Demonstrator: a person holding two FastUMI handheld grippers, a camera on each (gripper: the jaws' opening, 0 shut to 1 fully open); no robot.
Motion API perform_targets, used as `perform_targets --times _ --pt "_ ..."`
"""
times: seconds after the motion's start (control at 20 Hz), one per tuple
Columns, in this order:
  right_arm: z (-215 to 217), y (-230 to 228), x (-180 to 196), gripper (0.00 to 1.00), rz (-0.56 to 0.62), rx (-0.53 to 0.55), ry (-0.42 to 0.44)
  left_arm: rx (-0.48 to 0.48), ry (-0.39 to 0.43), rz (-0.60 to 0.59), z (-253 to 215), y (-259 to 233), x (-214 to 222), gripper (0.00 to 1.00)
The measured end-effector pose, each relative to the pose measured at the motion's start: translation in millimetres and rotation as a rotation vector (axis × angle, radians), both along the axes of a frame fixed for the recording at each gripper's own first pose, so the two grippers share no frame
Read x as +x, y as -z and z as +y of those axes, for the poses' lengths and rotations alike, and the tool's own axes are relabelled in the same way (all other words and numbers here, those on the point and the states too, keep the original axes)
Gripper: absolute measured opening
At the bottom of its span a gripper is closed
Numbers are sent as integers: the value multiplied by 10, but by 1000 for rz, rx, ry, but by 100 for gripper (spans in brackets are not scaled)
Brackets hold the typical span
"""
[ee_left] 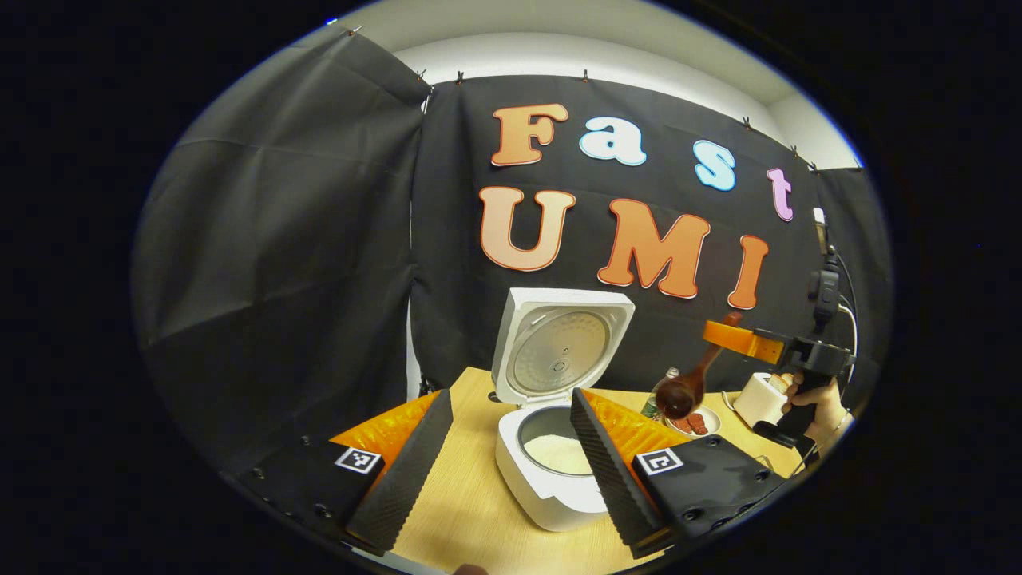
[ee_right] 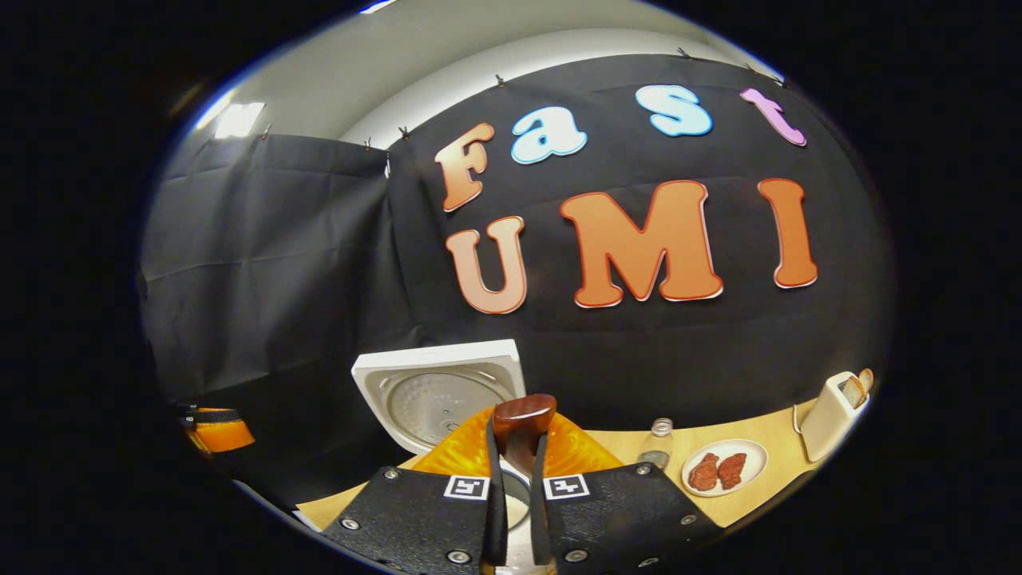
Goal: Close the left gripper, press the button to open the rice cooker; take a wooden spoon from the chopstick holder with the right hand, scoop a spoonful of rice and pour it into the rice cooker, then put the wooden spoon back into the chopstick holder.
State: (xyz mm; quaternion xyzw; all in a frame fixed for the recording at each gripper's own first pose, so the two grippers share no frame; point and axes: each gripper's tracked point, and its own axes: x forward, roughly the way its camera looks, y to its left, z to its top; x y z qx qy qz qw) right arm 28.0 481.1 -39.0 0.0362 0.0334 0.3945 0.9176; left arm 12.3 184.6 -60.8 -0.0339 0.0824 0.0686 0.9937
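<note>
The white rice cooker [ee_left: 551,487] stands open on the wooden table, its lid [ee_left: 563,347] upright and white rice [ee_left: 559,454] in the pot. My left gripper [ee_left: 503,479] is open just in front of it, one finger on each side of the pot. To the cooker's right, my right gripper [ee_left: 746,339] is shut on the wooden spoon [ee_left: 687,387], whose dark bowl hangs down to the left. In the right gripper view, the right gripper [ee_right: 515,479] pinches the spoon's handle [ee_right: 523,419], with the cooker lid [ee_right: 439,391] and some rice [ee_right: 515,507] beyond.
A plate with pieces of meat [ee_left: 696,423] [ee_right: 722,469], a small bottle [ee_left: 661,395] [ee_right: 656,447] and a white toaster [ee_left: 758,399] [ee_right: 830,415] stand right of the cooker. A hand [ee_left: 814,399] holds the right gripper. The black cloth wall closes the back and left.
</note>
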Motion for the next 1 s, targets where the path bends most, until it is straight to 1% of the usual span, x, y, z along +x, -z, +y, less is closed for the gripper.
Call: perform_targets --times 0.15,0.2,0.25,0.4,0.55,0.6,0.85,0.9,0.95,1.0 --pt "-446 24 114 11 13 6 69 2 -5 -6 -6 -27 47 100" --pt "-592 -57 246 15 18 7 95 1 -8 -9 -8 -34 64 100" --pt "-742 -34 279 11 24 6 119 -3 -7 -12 -23 -50 81 100" --pt "-1186 59 353 11 42 6 188 -4 2 -16 -106 -67 134 100" --pt "-1605 157 387 11 71 15 248 0 23 -25 -228 -109 191 100" --pt "-1727 262 409 11 78 18 270 2 29 -25 -263 -111 206 100" --pt "-2358 521 362 11 129 22 369 3 45 -24 -404 -133 290 100" --pt "-2457 586 351 15 145 26 387 5 43 -25 -397 -149 312 100" --pt "-2553 665 344 11 163 31 404 5 44 -26 -415 -160 327 100" --pt "-2641 757 338 11 182 34 419 4 45 -26 -434 -173 337 100"
